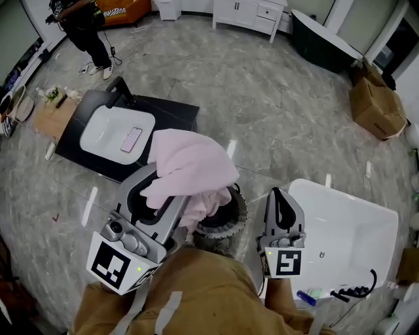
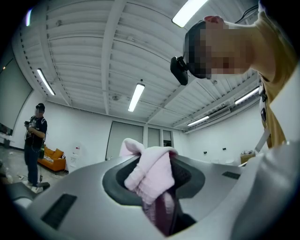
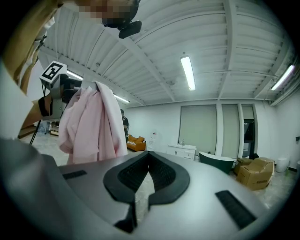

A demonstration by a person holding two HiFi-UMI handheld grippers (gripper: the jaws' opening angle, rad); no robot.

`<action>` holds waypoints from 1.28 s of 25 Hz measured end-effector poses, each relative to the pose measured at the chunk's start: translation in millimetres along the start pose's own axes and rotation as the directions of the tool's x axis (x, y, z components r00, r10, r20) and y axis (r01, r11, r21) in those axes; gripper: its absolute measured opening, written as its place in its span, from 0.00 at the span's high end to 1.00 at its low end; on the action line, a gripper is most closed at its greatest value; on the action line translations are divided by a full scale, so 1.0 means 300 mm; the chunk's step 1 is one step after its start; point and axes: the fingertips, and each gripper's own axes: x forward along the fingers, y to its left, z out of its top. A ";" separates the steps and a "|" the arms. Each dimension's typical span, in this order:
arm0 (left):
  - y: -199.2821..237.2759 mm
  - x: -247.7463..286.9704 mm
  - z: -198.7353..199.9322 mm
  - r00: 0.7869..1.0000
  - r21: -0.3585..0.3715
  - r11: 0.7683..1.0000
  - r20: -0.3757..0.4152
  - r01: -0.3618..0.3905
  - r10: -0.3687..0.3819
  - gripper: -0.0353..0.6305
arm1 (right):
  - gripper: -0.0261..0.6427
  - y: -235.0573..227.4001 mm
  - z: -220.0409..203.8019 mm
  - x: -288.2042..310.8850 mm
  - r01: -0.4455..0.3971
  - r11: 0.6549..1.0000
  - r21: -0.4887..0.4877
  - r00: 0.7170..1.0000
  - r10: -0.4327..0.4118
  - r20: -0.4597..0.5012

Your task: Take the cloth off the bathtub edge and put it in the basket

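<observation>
A pink cloth (image 1: 190,163) hangs bunched from my left gripper (image 1: 156,183), which is shut on it. The cloth is held in the air just left of and above a dark round basket (image 1: 230,219) on the floor. In the left gripper view the cloth (image 2: 152,178) fills the gap between the jaws and droops down. My right gripper (image 1: 277,193) is held beside the basket's right side, over the near corner of the white bathtub (image 1: 366,222), jaws together and holding nothing. The right gripper view shows the cloth (image 3: 93,122) hanging to its left.
A black platform with a white sink (image 1: 111,127) and a pink phone (image 1: 131,139) lies to the left. A person (image 1: 82,26) stands at the far left. A dark tub (image 1: 324,42), a white cabinet (image 1: 249,14) and a cardboard box (image 1: 376,105) stand at the back.
</observation>
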 end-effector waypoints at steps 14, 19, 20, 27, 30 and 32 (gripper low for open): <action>-0.002 -0.034 -1.275 0.842 -0.061 0.990 -0.534 -0.130 0.078 0.75 | 0.95 0.088 -0.616 0.105 -0.089 0.996 0.004 0.962 0.087 -0.258; -0.012 -0.051 -1.654 0.810 -0.048 0.991 -0.581 -0.128 0.077 0.75 | 0.95 0.111 -0.906 0.164 -0.100 0.995 0.029 0.945 0.105 -0.310; -0.026 -0.059 -1.704 0.801 -0.050 0.991 -0.595 -0.124 0.070 0.75 | 0.95 0.114 -0.950 0.162 -0.104 0.994 0.042 0.939 0.112 -0.325; -0.099 -0.061 -1.989 0.753 0.003 0.997 -0.655 -0.079 0.062 0.75 | 0.95 0.091 -1.188 0.161 -0.116 0.990 0.076 0.907 0.136 -0.399; -0.106 -0.086 -2.114 0.723 -0.012 0.996 -0.689 -0.093 0.059 0.75 | 0.95 0.094 -1.241 0.183 -0.126 0.988 0.088 0.907 0.151 -0.394; -0.099 -0.105 -2.196 0.706 -0.018 0.994 -0.705 -0.106 0.063 0.75 | 0.95 0.098 -1.278 0.202 -0.133 0.986 0.097 0.908 0.160 -0.386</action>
